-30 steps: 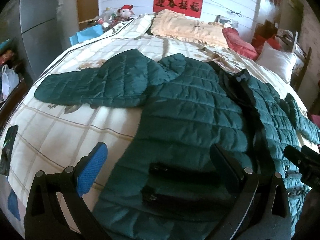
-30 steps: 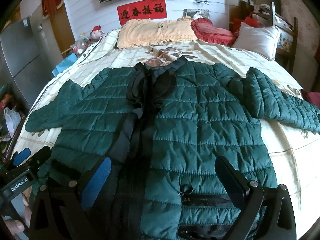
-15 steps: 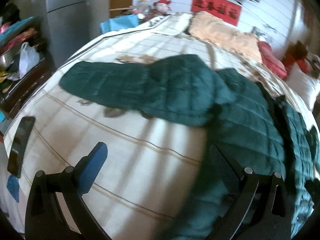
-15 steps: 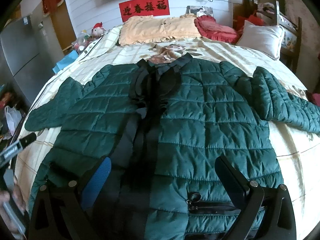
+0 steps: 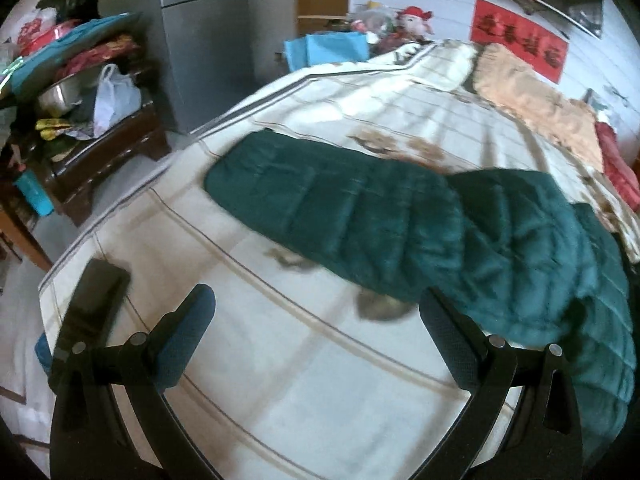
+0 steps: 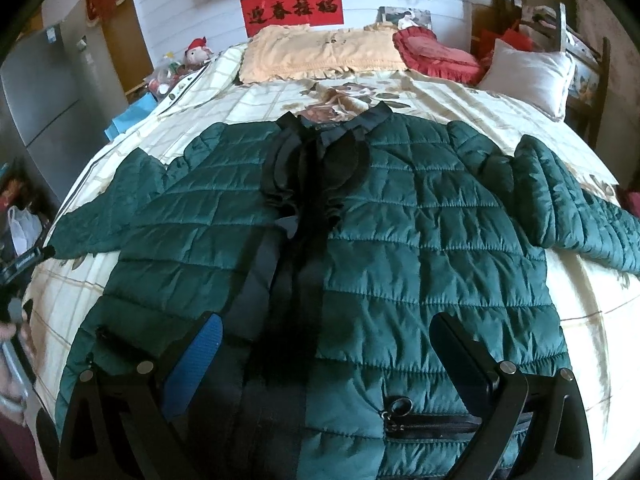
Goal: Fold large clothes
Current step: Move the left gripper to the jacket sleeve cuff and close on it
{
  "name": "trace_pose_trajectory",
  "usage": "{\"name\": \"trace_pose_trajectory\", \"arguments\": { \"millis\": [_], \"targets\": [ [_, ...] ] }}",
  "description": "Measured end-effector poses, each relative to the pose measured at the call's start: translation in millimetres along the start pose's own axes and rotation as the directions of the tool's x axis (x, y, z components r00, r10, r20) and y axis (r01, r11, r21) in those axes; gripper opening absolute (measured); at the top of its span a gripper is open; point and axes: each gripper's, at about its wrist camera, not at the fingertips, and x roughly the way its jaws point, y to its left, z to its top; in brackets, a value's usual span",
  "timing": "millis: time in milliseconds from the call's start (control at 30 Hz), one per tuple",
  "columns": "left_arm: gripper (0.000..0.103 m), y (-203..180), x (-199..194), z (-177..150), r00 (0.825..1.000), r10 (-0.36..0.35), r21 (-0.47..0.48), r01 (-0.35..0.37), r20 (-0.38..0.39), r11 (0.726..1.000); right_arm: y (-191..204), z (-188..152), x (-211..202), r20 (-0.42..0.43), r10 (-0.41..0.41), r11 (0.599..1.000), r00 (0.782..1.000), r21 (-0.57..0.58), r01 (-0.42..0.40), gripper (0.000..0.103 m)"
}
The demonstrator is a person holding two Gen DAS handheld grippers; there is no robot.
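Note:
A dark green quilted jacket [image 6: 400,240] lies front-up and spread out on the cream checked bed cover [image 6: 580,292], collar toward the pillows. One sleeve [image 5: 340,208] stretches out toward the bed's left edge; the other sleeve [image 6: 568,208] lies off to the right. My left gripper [image 5: 316,320] is open above the bare cover, just short of the left sleeve, holding nothing. My right gripper [image 6: 328,344] is open above the jacket's lower front, near a black pocket zipper [image 6: 424,418].
A black phone [image 5: 94,308] lies on the cover's near left corner. Beside the bed stand a grey fridge [image 5: 208,40] and a cluttered wooden stand [image 5: 108,148]. Pillows [image 6: 320,54] line the head of the bed. A hand [image 6: 10,344] shows at the right view's left edge.
My left gripper has swung left, off the jacket's body and out toward the left sleeve and bed edge. The right gripper has pulled back slightly, staying over the jacket's hem.

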Motion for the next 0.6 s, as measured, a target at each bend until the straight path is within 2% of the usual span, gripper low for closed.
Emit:
{"name": "trace_pose_trajectory", "arguments": {
  "millis": [167,400,600],
  "targets": [
    [0.103,31,32,22,0.998,0.011,-0.089,-0.016,-0.056,0.996,2,1,5,-0.027,-0.008,1.0,1.0,-0.014,0.007,0.103],
    [0.103,74,72,54,0.994,-0.011,-0.247,-0.015,-0.105,0.969,1,-1,9,-0.063,-0.006,1.0,0.998,0.0,0.006,0.103],
    [0.099,86,98,64,0.991,-0.004,-0.29,-0.036,-0.137,0.956,4,0,12,-0.08,-0.017,1.0,0.997,-0.013,0.016,0.103]
  ]
}}
